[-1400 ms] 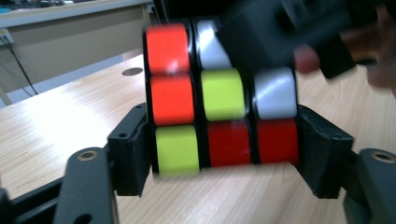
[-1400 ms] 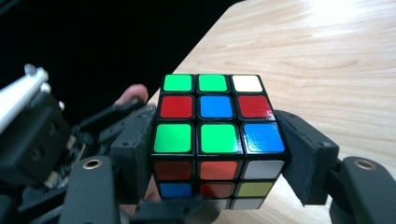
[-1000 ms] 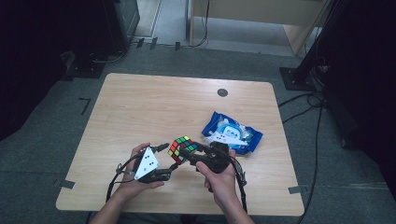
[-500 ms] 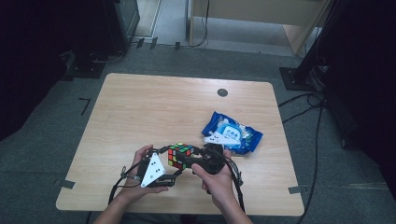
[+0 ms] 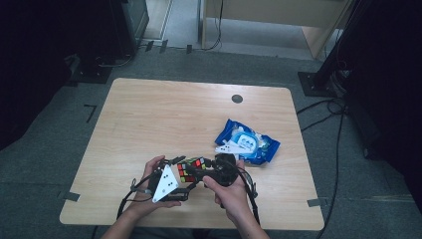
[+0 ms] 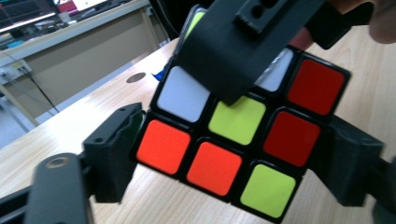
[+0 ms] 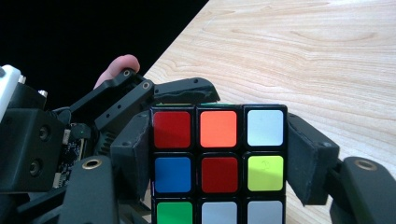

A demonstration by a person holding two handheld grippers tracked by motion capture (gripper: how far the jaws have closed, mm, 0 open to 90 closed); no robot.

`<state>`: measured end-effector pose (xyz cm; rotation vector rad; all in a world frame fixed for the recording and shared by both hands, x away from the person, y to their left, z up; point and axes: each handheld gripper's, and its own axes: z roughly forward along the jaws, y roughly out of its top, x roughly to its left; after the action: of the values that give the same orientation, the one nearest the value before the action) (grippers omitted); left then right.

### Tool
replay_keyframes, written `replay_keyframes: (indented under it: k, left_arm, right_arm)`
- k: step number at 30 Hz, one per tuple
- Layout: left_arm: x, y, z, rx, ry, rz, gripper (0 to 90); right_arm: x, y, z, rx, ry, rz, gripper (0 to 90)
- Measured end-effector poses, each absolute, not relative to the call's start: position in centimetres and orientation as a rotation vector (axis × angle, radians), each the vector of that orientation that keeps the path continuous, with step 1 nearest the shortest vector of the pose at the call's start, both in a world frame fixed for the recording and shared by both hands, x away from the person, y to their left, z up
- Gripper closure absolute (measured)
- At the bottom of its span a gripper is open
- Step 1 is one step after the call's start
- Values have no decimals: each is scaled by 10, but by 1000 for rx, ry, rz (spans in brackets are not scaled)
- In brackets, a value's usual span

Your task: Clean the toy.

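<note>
Between both claws: cube point(image 7: 218, 161); right claw point(image 7: 218, 158) clamps it.

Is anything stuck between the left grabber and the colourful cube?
Nothing visible is. In the left gripper view the cube sits right between the left gripper's jaws, which have just been opening. The right gripper grips the cube too, and one of its jaws crosses the cube's upper face.

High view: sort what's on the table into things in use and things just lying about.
In use:
- puzzle cube, between both sets of jaws
- left gripper
- right gripper, clamped on the cube's sides

Lying about:
- blue packet, beside the hands, untouched
- round dark cap in the table
</note>
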<state>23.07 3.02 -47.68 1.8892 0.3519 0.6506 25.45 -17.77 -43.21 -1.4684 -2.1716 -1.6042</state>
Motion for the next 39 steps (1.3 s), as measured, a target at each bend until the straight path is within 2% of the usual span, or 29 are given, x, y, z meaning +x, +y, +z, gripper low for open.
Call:
replay_keyframes:
  k: [6,9,10,18,24,30,35,39]
  left_arm:
    - [231,31,-477,1891,353,624,284]
    - [231,31,-476,1895,353,620,297]
    - [230,31,-477,1885,357,623,339]
    - [238,41,-474,1850,426,604,340]
    - [245,54,-471,1808,492,577,340]
    - [246,53,-472,1818,493,574,340]
    - [246,51,-474,1831,488,570,340]
    - [246,51,-474,1829,490,565,339]
  right_arm:
    - [255,-179,-432,-1477,-2163,-1610,343]
    - [257,-181,-434,-1477,-2137,-1612,341]
    - [257,-181,-434,-1476,-2136,-1608,340]
    - [262,-196,-424,-1374,-2141,-1650,317]
    - [267,-228,-414,-1514,-2356,-1739,375]
    - [283,-246,-452,-1655,-2607,-1637,441]
    - [294,-245,-495,-1694,-2810,-1435,444]
    - [293,-240,-507,-1729,-3007,-1352,522]
